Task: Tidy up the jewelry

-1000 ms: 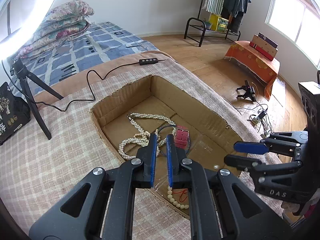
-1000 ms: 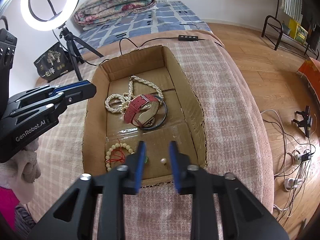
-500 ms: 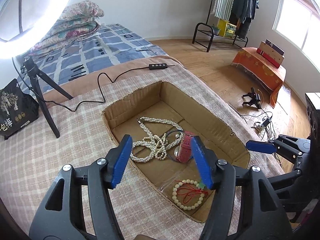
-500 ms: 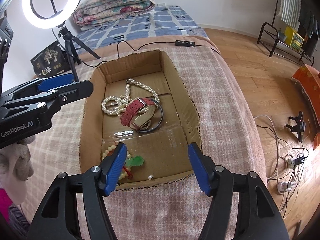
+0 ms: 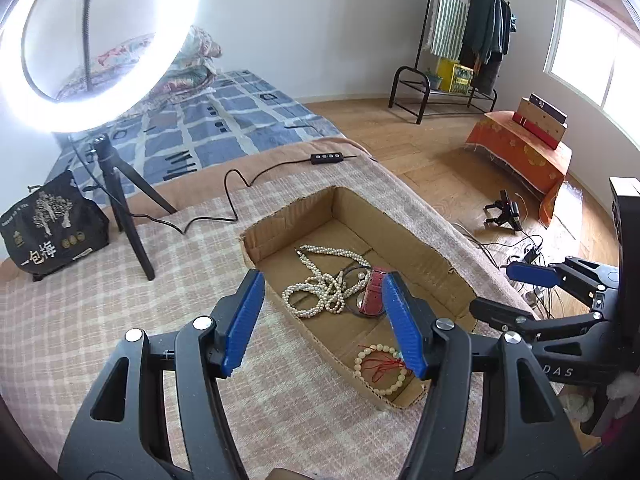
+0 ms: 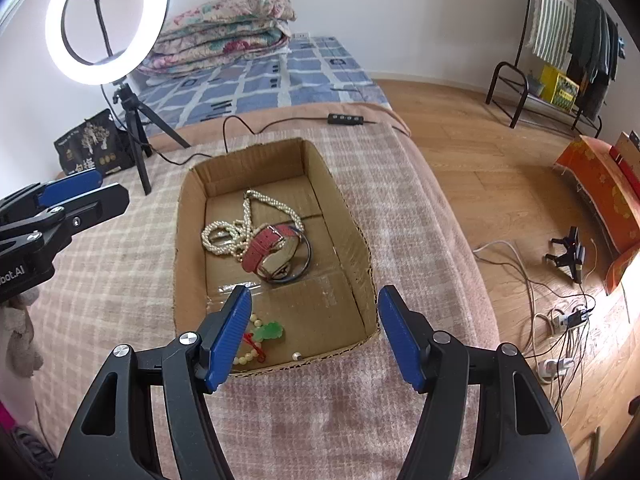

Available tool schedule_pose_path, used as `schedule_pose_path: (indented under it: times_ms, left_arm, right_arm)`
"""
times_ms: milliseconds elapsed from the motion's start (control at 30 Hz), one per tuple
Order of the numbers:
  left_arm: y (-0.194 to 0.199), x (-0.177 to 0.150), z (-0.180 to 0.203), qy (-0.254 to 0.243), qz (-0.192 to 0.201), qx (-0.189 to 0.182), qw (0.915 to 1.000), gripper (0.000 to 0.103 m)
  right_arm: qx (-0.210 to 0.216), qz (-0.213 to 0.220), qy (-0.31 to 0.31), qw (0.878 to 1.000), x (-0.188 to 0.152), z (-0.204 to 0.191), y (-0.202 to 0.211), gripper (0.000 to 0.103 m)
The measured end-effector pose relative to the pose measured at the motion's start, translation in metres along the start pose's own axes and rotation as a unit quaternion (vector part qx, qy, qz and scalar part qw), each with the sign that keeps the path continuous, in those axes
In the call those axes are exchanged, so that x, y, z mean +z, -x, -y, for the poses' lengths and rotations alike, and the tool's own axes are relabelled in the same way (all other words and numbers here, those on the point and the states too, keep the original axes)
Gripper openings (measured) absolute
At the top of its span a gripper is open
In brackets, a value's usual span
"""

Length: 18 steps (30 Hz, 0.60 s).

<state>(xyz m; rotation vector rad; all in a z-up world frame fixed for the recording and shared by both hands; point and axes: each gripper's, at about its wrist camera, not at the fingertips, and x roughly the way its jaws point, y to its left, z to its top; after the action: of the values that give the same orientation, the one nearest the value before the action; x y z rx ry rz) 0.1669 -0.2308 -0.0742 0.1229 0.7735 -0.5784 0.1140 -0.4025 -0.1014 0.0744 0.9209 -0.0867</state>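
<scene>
A shallow cardboard box (image 6: 348, 216) (image 5: 436, 256) lies on the plaid blanket. In it are a white pearl necklace (image 6: 228, 232) (image 5: 320, 288), a red-strapped watch (image 6: 268, 244) (image 5: 374, 290), a dark bangle (image 6: 306, 260), a bead bracelet with red cord (image 5: 380, 364) (image 6: 250, 354), a green pendant (image 6: 270, 330) and a loose pearl (image 6: 296, 356). My left gripper (image 5: 324, 320) is open and empty, above the box's near-left edge. My right gripper (image 6: 314, 332) is open and empty, above the box's near end.
A lit ring light on a tripod (image 6: 132, 128) (image 5: 120, 200) stands behind the box, its cable (image 5: 240, 184) and remote (image 6: 346, 119) on the blanket. A black bag (image 5: 52, 228) sits far left. The bed edge drops to a wooden floor with cables (image 6: 560, 312) at right.
Both grippers opened from nearly shut to wide open. Both pulled up and back from the box, so more of the room shows. The jewelry stays in the box.
</scene>
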Motion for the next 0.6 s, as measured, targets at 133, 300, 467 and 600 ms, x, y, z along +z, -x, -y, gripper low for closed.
schedule_pose_path:
  times_ms: [133,300,467,600]
  left_arm:
    - [0.026,-0.006,-0.003,0.001,0.018,0.007,0.9998,0.063]
    - [0.063,-0.015,-0.007,-0.003,0.042,0.019,0.9989,0.063]
    - [0.099,-0.031,-0.007,-0.014,0.058,0.031,0.9977,0.067]
    - [0.121,-0.046,-0.010,-0.010,0.066,0.034,0.9972,0.078]
  right_arm:
    - [-0.010,0.023,0.004,1.000,0.000,-0.006,0.020,0.065]
    - [-0.014,0.052,0.005,0.999,-0.001,-0.012,0.045,0.066]
    - [-0.012,0.078,0.005,0.997,-0.005,-0.021,0.066,0.070]
    - [-0.009,0.091,0.009,0.996,-0.009,-0.029,0.077,0.071]
